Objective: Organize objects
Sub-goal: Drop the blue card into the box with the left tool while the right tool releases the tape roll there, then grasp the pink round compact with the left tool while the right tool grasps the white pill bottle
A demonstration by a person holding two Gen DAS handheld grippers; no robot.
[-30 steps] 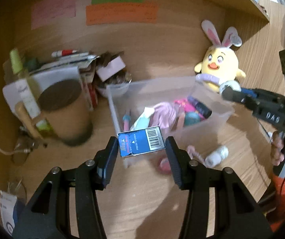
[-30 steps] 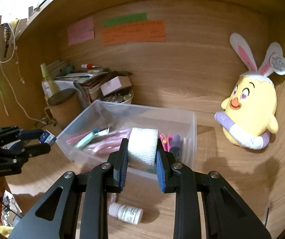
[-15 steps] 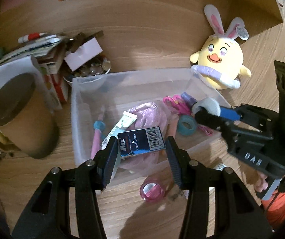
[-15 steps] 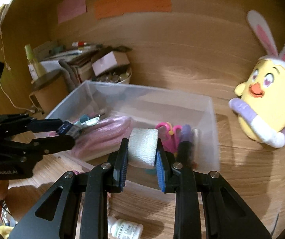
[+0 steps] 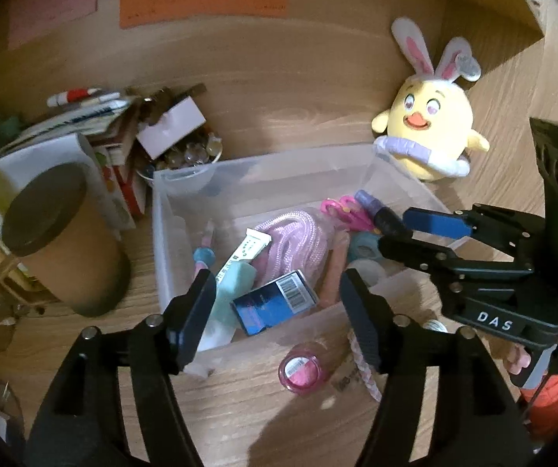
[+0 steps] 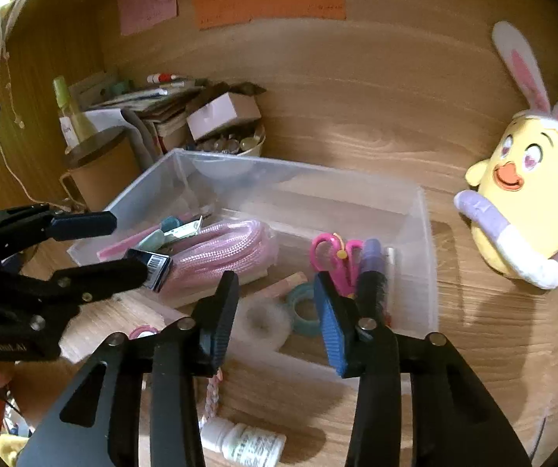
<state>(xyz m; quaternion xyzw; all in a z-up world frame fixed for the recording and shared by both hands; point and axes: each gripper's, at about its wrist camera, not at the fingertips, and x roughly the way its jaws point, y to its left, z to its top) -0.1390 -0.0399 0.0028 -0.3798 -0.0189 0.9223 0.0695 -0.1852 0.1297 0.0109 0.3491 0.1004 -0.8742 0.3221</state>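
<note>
A clear plastic bin (image 5: 279,163) (image 6: 423,233) holds a pink rope (image 5: 298,237) (image 6: 224,245), pink scissors (image 6: 333,253), a teal tape ring (image 6: 304,311) and other small items. My left gripper (image 5: 277,303) is open above the bin's near edge; the blue barcode box (image 5: 275,307) (image 6: 154,264) lies loose in the bin below it. My right gripper (image 6: 275,313) is open over the bin; the white gauze roll (image 6: 261,325) (image 5: 368,272) lies in the bin below it.
A yellow bunny-eared plush (image 5: 430,136) (image 6: 524,210) sits right of the bin. A brown lidded cup (image 5: 64,241) and stacked papers and boxes (image 5: 95,132) stand left. A pink tape roll (image 5: 302,369), a braided cord (image 5: 362,366) and a white bottle (image 6: 243,443) lie on the desk in front.
Both grippers opened. The blue box dropped from the left gripper into the bin; the white gauze roll dropped from the right gripper into the bin.
</note>
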